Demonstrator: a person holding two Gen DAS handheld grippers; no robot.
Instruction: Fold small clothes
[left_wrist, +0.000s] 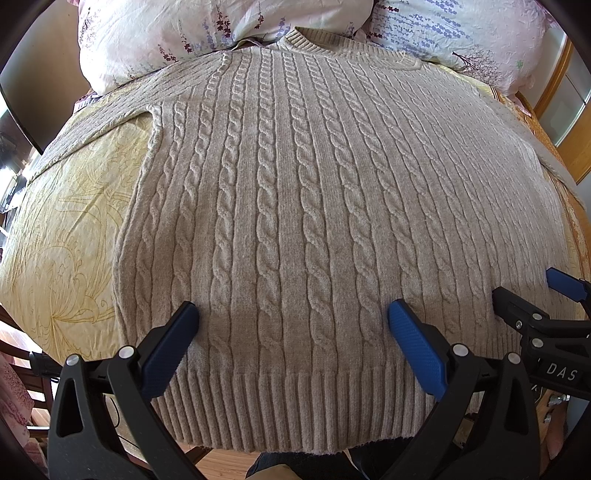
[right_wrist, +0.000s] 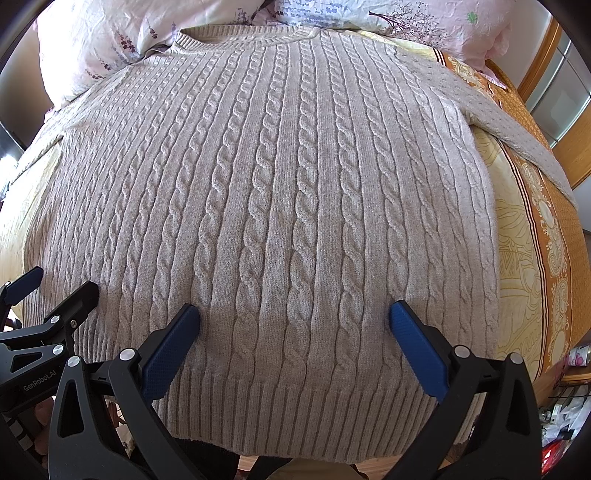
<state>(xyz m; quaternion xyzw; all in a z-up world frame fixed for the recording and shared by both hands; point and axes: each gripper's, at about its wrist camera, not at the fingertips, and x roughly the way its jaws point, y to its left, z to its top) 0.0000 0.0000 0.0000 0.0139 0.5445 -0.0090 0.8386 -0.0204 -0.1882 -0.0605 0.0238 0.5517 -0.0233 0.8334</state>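
Two grippers: both are seen above the hem end of one sweater, side by side.
Sweater (left_wrist: 295, 206): a beige cable-knit, spread flat and front up on a bed; the collar is laid toward the pillows, the ribbed hem (left_wrist: 291, 410) at the near edge of the bed.
Sleeves: one sleeve (left_wrist: 107, 110) is stretched out to the left over the sheet; the other sleeve (right_wrist: 517, 129) is stretched out to the right.
Left gripper (left_wrist: 293, 317): the jaws are held wide apart, with nothing between them; the blue pads (left_wrist: 415, 347) are poised over the lower left part of the knit, just above the hem. Whether the tips touch the fabric cannot be told.
Right gripper (right_wrist: 295, 317): the jaws are likewise spread wide and nothing is gripped; it is placed over the lower right part of the knit, near the hem.
Sheet (left_wrist: 70, 236): yellow with a leaf pattern; an orange patterned border (right_wrist: 554, 236) is seen along the right side.
Pillows (left_wrist: 177, 33): two, floral, set at the head of the bed, just beside the collar.
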